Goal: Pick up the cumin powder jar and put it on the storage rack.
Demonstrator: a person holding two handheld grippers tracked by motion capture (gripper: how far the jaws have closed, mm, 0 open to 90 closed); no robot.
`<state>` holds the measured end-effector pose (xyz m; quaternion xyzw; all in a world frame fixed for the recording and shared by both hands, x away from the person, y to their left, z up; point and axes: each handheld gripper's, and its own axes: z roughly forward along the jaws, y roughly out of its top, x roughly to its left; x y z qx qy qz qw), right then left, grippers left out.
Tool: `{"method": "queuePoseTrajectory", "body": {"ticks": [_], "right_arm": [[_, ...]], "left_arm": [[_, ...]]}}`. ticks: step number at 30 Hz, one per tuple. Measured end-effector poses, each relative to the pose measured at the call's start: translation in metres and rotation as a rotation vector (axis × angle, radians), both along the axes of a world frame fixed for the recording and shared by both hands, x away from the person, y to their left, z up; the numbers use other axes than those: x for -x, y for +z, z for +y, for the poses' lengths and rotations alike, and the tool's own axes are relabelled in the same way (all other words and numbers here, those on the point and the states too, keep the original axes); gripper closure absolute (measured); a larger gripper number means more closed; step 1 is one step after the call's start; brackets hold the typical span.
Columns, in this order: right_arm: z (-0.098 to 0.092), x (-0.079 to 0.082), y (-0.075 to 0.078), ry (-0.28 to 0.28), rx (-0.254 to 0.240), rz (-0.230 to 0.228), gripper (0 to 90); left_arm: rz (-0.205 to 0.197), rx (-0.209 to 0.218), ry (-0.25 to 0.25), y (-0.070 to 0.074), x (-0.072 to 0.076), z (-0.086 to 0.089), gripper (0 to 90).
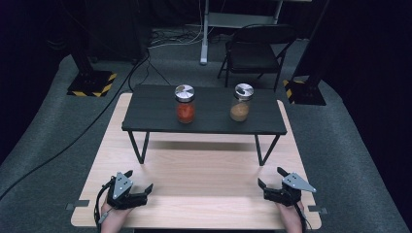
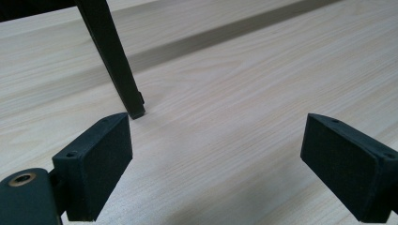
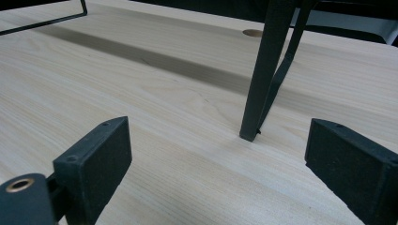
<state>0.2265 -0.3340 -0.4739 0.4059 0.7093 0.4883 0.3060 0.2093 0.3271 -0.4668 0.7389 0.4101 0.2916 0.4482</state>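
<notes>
Left hand-held gripper (image 1: 137, 180) at lower left of high view, low over light wood bench (image 1: 204, 170), jaws spread wide, nothing between. Right hand-held gripper (image 1: 272, 177) at lower right, likewise released, empty. Black raised shelf (image 1: 209, 116) across frame centre. Red-filled jar (image 1: 185, 104) stands upright left of centre on shelf; brown-filled jar (image 1: 241, 102) right of centre, well apart. Both jars carry silver lids; no readable label or writing. Shelf leg (image 2: 115, 61) in left gripper view, upper left.
</notes>
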Motion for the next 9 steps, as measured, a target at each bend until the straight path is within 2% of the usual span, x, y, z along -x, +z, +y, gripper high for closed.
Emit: {"method": "queuePoseTrajectory", "body": {"ticks": [9], "right_arm": [[-0.0001, 0.0002, -0.0001, 0.0, -0.001, 0.0, 6.5]], "left_arm": [[0.003, 0.002, 0.0, 0.0002, -0.0005, 0.0002, 9.0]]}}
